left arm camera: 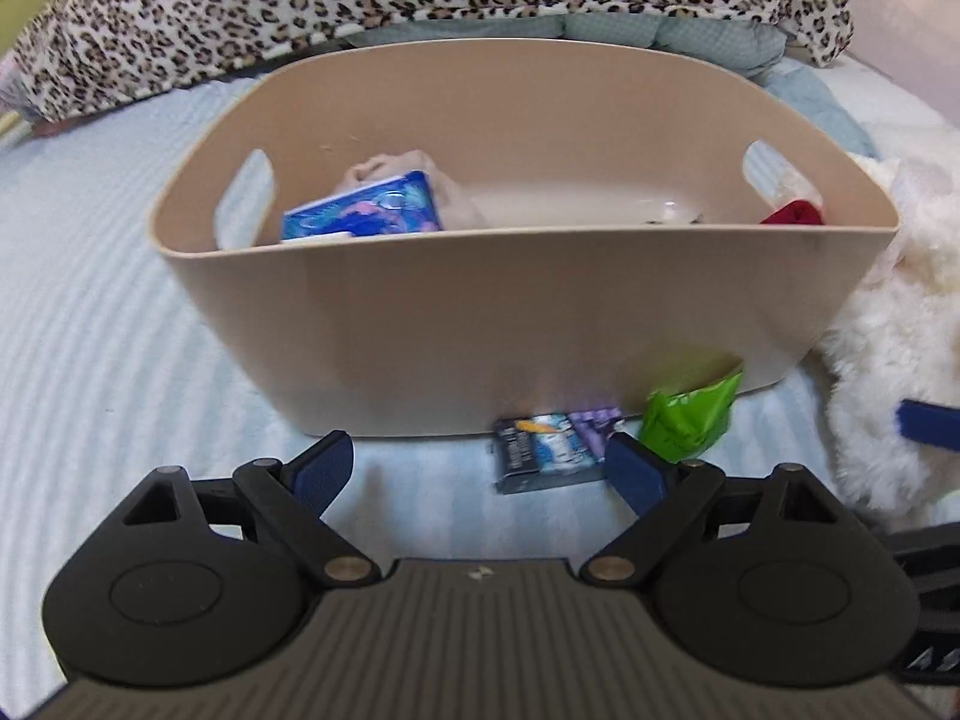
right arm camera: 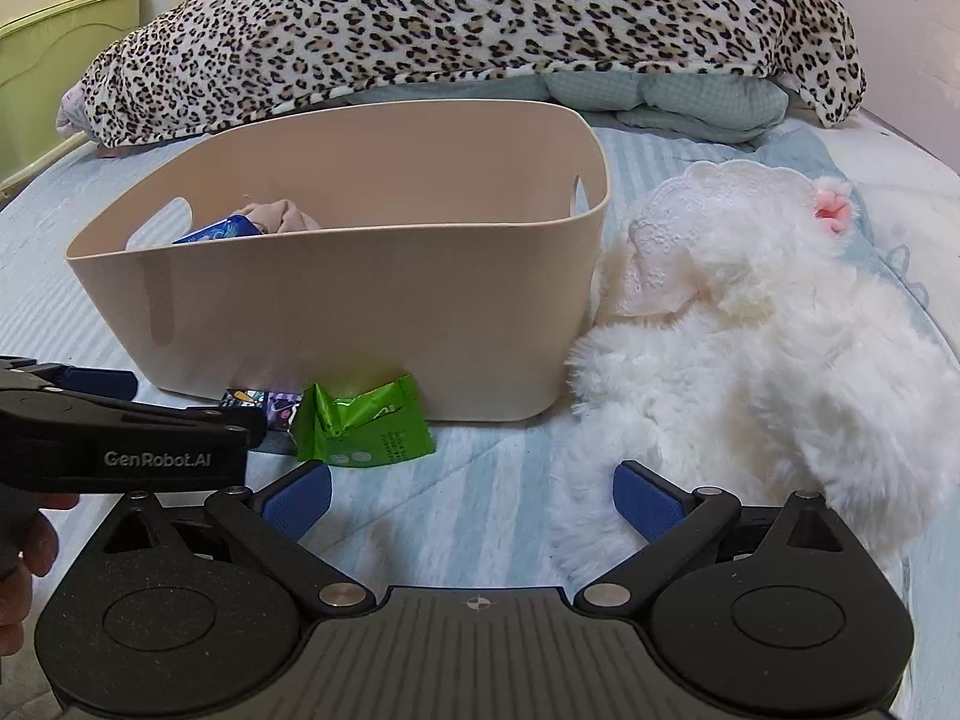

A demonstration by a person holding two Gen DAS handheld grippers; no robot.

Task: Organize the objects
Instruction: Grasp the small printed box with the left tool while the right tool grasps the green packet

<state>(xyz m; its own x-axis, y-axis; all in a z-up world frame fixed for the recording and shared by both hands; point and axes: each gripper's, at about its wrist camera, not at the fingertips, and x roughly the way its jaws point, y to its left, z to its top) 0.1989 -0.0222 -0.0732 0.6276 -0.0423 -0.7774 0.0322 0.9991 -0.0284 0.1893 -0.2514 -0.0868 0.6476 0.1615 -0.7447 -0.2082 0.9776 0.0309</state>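
Observation:
A beige plastic tub stands on the striped bed; it also shows in the right wrist view. Inside it are a blue packet, a beige cloth and something red. Against its front lie a dark snack packet and a green packet, which also shows in the right wrist view. My left gripper is open and empty, just short of the dark packet. My right gripper is open and empty beside a white fluffy plush toy.
A leopard-print blanket is heaped behind the tub over pale green bedding. A green cabinet stands at the far left. The left gripper's body crosses the left side of the right wrist view.

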